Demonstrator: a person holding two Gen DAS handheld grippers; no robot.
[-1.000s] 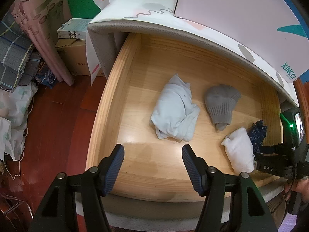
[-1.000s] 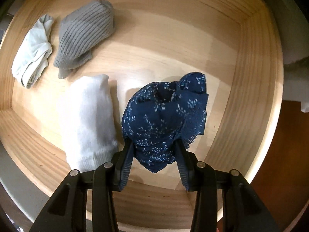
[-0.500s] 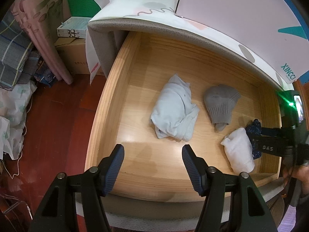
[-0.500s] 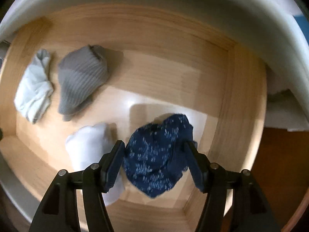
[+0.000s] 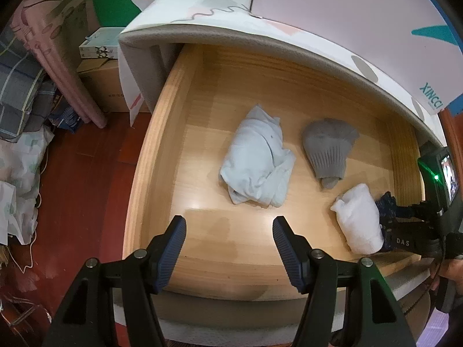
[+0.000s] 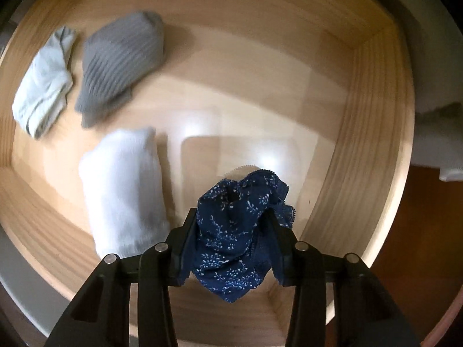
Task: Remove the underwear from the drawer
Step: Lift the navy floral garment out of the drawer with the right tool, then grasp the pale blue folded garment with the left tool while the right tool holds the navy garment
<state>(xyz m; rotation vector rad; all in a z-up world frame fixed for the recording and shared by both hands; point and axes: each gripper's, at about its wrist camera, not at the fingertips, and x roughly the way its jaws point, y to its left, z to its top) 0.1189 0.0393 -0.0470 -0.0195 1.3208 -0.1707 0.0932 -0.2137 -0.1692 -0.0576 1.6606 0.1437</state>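
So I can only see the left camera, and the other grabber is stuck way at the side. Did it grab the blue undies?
Observer: Yes. The right gripper is shut on the navy floral underwear, which is bunched between the jaws.
Operator: Is it touching the white sock?
Observer: No, the white sock lies just left of it on the drawer floor, with a gap between them.
Operator: Is anything hanging out?
Observer: A point of cloth hangs below the jaws, and a lace edge sticks out above.

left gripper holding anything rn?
No, the left gripper is open and empty above the drawer floor, while the right gripper is clamped on the navy floral underwear.
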